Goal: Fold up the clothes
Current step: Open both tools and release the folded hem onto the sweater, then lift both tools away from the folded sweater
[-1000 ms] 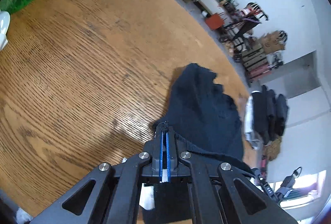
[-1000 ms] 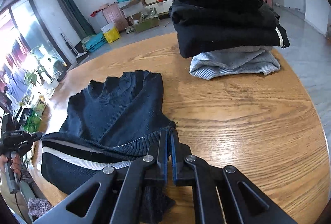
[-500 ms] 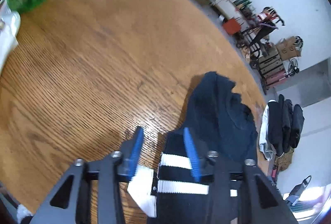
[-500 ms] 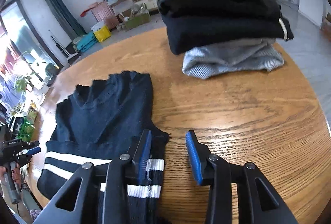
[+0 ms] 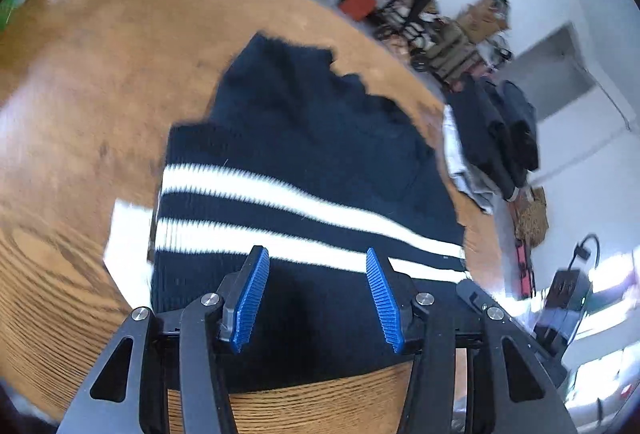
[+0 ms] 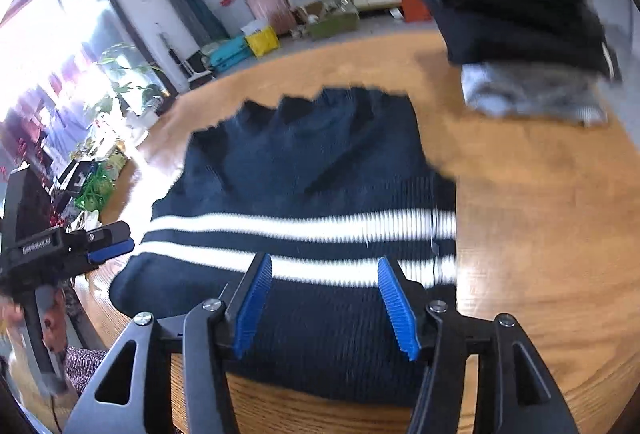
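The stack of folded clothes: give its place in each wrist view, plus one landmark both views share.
Left wrist: stack of folded clothes at the right, beyond the navy striped sweater.
Right wrist: stack at the upper right, on the round wooden table.
Shared landmark: the sweater's two white stripes.

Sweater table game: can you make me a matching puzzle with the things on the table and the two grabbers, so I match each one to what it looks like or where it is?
Things:
1. navy sweater
2. pile of folded clothes
3. round table
4. right gripper

Descriptions:
A. wooden, with visible grain
B. open, blue ribbed pads, holding nothing
C. lying folded on the table, two white stripes across it
D. dark garments stacked on a grey one, near the far edge

Pairs: 1-C, 2-D, 3-A, 4-B. The left gripper is open too.
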The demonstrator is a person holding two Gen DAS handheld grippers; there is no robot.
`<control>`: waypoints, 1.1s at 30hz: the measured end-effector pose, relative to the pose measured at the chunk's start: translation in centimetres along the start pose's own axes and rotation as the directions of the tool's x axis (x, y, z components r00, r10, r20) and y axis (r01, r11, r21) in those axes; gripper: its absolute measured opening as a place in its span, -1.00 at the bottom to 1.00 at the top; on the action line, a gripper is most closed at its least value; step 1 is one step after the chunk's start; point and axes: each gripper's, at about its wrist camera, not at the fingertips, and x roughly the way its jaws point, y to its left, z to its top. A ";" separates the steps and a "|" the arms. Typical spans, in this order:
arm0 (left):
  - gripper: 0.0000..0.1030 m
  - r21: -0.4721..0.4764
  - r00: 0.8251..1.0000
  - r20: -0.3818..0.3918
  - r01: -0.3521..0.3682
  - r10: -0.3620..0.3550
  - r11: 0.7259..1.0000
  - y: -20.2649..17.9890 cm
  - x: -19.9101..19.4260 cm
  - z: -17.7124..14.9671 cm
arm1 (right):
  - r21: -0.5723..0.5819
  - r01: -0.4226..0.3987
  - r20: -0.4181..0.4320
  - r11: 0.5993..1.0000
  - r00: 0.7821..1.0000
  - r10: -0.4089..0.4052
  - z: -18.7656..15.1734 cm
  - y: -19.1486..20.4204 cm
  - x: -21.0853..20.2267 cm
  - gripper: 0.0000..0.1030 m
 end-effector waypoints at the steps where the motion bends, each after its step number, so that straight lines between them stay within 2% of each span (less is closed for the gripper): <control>1: 0.01 -0.011 1.000 -0.011 -0.016 0.016 1.000 0.5 0.5 -0.2 | 0.019 0.001 -0.012 1.000 1.000 0.000 -0.5 -0.4 0.5 0.16; 3: 0.01 -0.031 0.998 -0.031 -0.050 0.049 0.998 1.3 1.3 -0.6 | 0.043 0.006 -0.033 0.999 0.999 -0.005 -0.9 -1.4 1.5 0.16; 8: 0.01 0.056 0.990 0.044 -0.139 0.137 0.989 0.0 0.3 -1.7 | 0.059 0.012 -0.033 0.998 0.999 -0.010 -0.7 -2.5 2.0 0.15; 9: 0.01 0.108 0.980 0.091 -0.188 0.178 0.976 -1.3 -0.3 -2.1 | 0.052 0.022 -0.027 0.998 0.999 -0.021 -0.6 -2.2 1.8 0.15; 12: 0.01 0.232 0.958 0.224 -0.229 0.177 0.945 -4.6 -1.9 -3.7 | -0.017 0.068 0.053 0.998 0.996 -0.067 -0.1 0.4 0.2 0.20; 14: 0.02 0.276 0.941 0.287 -0.260 0.179 0.925 -6.2 -2.2 -4.9 | -0.077 0.070 0.099 0.995 0.993 -0.062 -0.2 2.6 -0.5 0.31; 16: 0.02 0.288 0.939 0.287 -0.273 0.189 0.918 -5.9 -1.7 -5.8 | -0.142 0.058 0.131 0.988 0.991 -0.039 -0.7 4.8 -0.8 0.34; 19: 0.02 0.304 0.936 0.286 -0.290 0.203 0.907 -5.4 -0.8 -7.1 | -0.200 0.075 0.111 0.977 0.992 -0.053 -2.5 5.9 0.7 0.34; 22: 0.02 0.267 0.939 0.287 -0.270 0.191 0.925 -4.2 -0.1 -7.9 | -0.258 0.090 0.092 0.962 0.993 -0.068 -4.3 6.9 2.1 0.34; 26: 0.07 0.274 0.935 0.299 -0.275 0.190 0.921 -4.4 0.3 -8.3 | -0.246 0.087 0.105 0.965 0.992 -0.063 -5.7 6.7 2.9 0.36; 28: 0.11 0.290 0.932 0.295 -0.297 0.210 0.910 -4.8 0.7 -8.4 | -0.250 0.102 0.109 0.963 0.991 -0.077 -5.8 7.0 3.0 0.40; 32: 0.14 0.332 0.912 0.299 -0.375 0.280 0.866 -5.8 1.4 -8.8 | -0.276 0.133 0.108 0.952 0.988 -0.107 -5.7 7.4 3.5 0.43; 33: 0.14 0.337 0.912 0.288 -0.381 0.291 0.861 -5.9 1.4 -8.6 | -0.276 0.133 0.104 0.952 0.989 -0.109 -5.5 7.3 3.6 0.43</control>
